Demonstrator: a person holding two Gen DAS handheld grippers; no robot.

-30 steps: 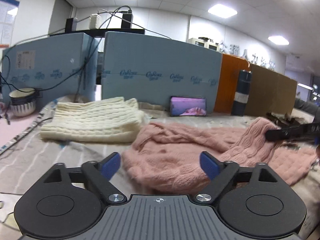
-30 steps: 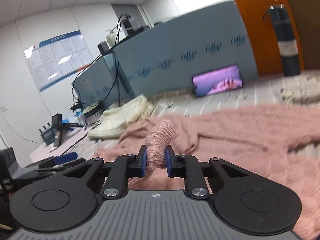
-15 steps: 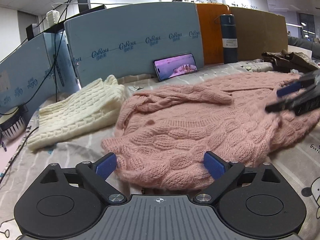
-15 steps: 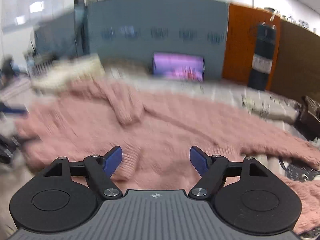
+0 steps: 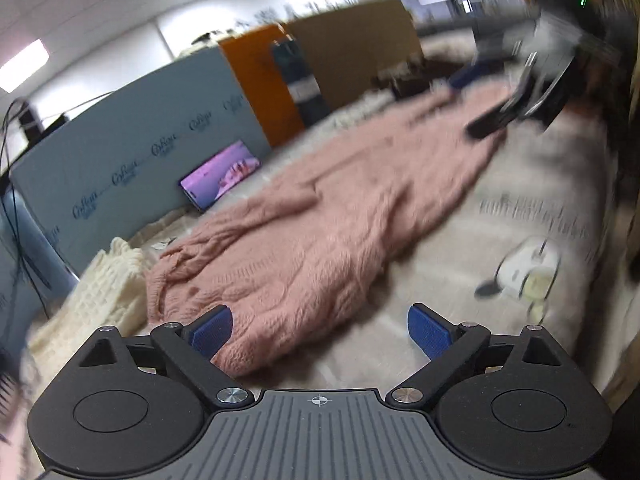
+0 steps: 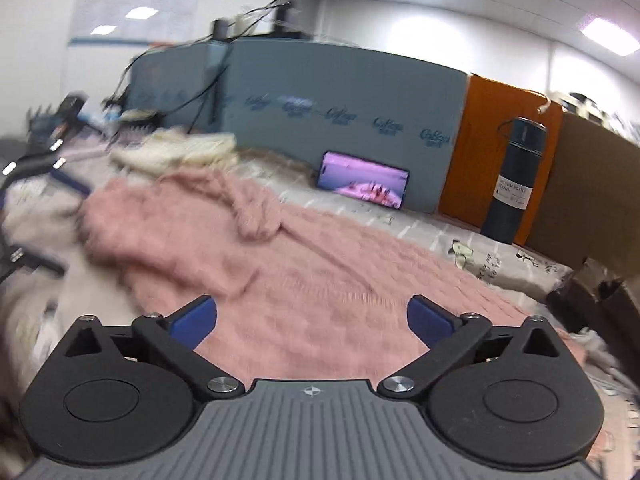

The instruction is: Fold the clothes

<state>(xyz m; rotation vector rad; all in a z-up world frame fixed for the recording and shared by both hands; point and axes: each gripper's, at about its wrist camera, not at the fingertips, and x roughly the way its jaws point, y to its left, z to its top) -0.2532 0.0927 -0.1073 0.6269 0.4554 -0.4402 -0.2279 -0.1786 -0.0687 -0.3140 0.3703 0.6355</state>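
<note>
My left gripper (image 5: pixel 318 332) has its jaws wide and holds nothing, and my right gripper (image 6: pixel 312 322) is just the same. The fuzzy pink knitted sweater (image 5: pixel 304 236) lies spread long across the desk (image 5: pixel 460 248) with the printed cloth, with one sleeve (image 6: pixel 256 216) laid over its body. It is partly tucked in but not a neat small pile, so I think more folding is left. To do it well, I should pinch a thick edge of the soft knit with both jaws, lift together, and lay it flat so it does not bunch. My left gripper sits low at the near left end of the sweater. My right gripper hovers low over the sweater's near edge, pointing at the far wall. A cream knitted sweater (image 5: pixel 108 296) lies folded at the far left.
</note>
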